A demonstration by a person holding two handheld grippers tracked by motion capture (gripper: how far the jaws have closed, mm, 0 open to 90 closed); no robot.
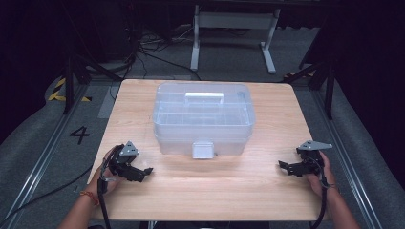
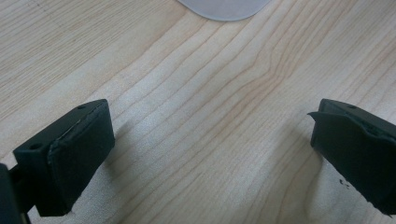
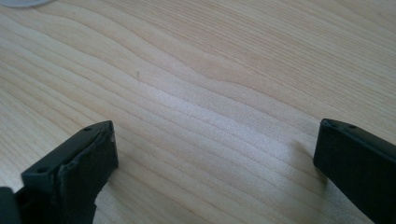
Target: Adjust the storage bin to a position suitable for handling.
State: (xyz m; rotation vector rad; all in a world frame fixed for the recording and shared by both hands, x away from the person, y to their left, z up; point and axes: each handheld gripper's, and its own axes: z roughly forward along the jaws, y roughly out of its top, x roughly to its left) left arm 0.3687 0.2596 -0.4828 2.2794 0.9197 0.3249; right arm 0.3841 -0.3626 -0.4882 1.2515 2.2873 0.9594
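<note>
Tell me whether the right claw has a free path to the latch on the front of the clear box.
Probably yes: bare table lies between the open right claw and the latch.

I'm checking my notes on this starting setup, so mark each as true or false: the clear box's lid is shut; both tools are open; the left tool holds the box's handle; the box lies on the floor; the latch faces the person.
1. The lid of the clear plastic box is shut. True.
2. The left tool and the right tool are both open. True: bare wood shows between the jaws.
3. The left tool holds the white handle. False: it holds nothing and rests near the table's front left.
4. The box lies on the floor. False: it stands on the wooden table.
5. The front latch faces the person. True.
</note>
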